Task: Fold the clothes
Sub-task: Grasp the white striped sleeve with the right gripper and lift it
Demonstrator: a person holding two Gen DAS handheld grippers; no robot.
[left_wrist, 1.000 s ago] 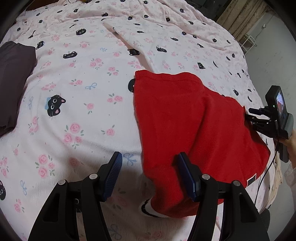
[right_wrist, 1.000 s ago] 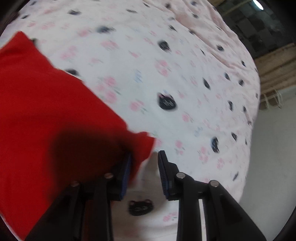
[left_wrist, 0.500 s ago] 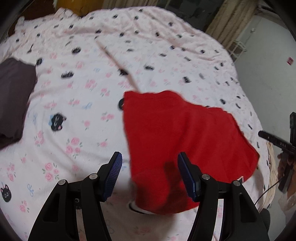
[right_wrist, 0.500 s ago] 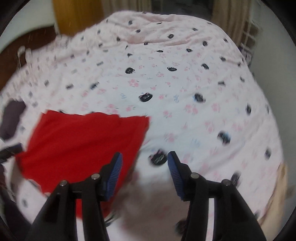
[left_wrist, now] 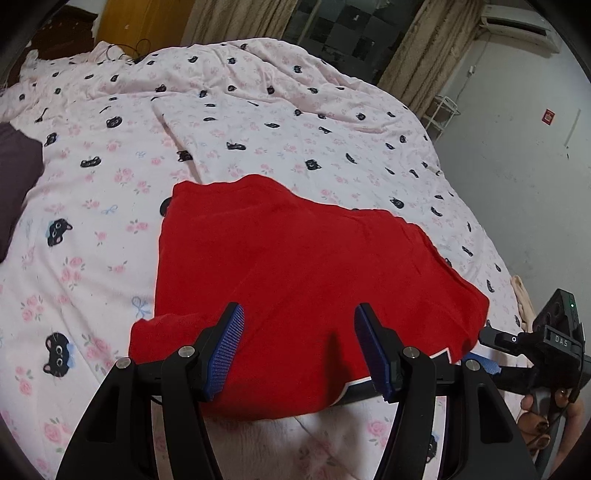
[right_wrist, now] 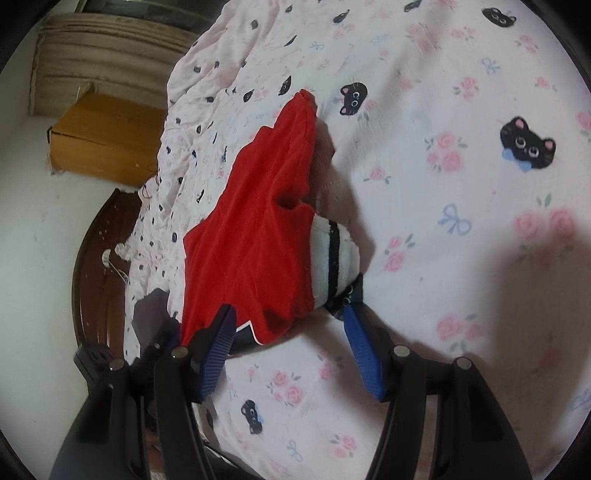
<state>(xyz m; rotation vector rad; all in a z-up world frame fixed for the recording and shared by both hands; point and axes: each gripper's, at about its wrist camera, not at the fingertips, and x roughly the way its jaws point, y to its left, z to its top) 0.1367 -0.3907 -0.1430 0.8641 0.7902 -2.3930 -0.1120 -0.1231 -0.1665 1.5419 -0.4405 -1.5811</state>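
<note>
A red garment [left_wrist: 295,273] lies folded on the pink cat-print bedspread [left_wrist: 92,229]. In the right wrist view it [right_wrist: 255,229] shows a white cuff with black stripes [right_wrist: 334,258] at its near end. My left gripper [left_wrist: 299,343] is open and empty, its blue pads just above the garment's near edge. My right gripper [right_wrist: 291,354] is open and empty, close to the garment's near hem. The right gripper's body also shows at the left wrist view's right edge [left_wrist: 546,347].
A dark purple garment [left_wrist: 14,177] lies at the bed's left side. Curtains [left_wrist: 424,55] and a wooden door [left_wrist: 147,26] stand behind the bed. A dark wooden headboard [right_wrist: 99,266] and a white wall [left_wrist: 524,155] border the bed.
Both grippers pulled back from the red garment and turned. The right gripper, nearly shut at the garment's corner a second ago, is now wide open and views the garment from its end.
</note>
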